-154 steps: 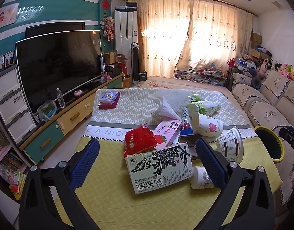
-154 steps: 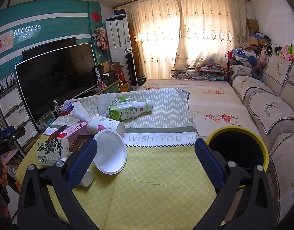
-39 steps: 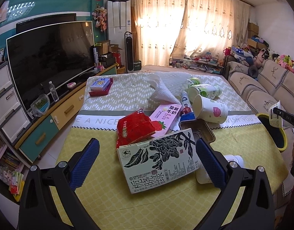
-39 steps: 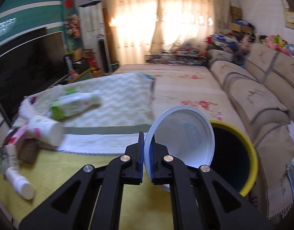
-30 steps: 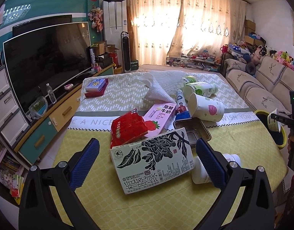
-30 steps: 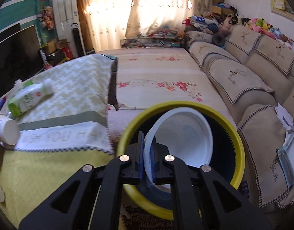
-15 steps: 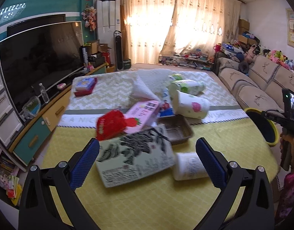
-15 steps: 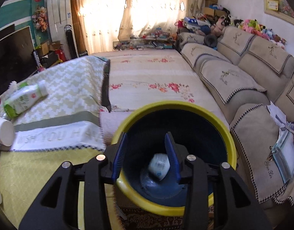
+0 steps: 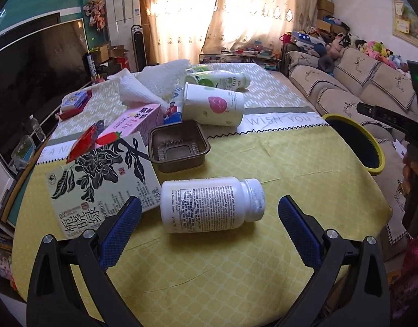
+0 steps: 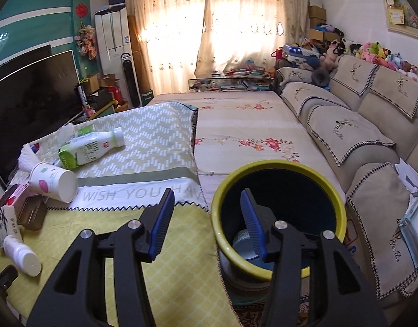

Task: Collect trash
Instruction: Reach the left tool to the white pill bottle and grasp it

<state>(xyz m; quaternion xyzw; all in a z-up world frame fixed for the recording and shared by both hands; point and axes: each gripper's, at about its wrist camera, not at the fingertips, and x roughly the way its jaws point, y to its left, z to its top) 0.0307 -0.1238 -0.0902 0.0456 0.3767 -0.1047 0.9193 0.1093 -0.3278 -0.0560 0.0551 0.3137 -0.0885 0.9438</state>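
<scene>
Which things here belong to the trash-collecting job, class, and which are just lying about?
Belong to the job:
- white pill bottle
- brown plastic tray
- paper cup
- green tea carton
- yellow-rimmed bin

Just lying about:
- television
- sofa cushions
- plush toys

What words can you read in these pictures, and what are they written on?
"WISH YOU HAV": tablecloth stripe.
"栀晓绿": green-and-white carton.
"牛奶": pink carton.
"SUGGESTED USE", then tiny unreadable print: white pill bottle.
Green-and-white bottle label: too blurred to read.
</scene>
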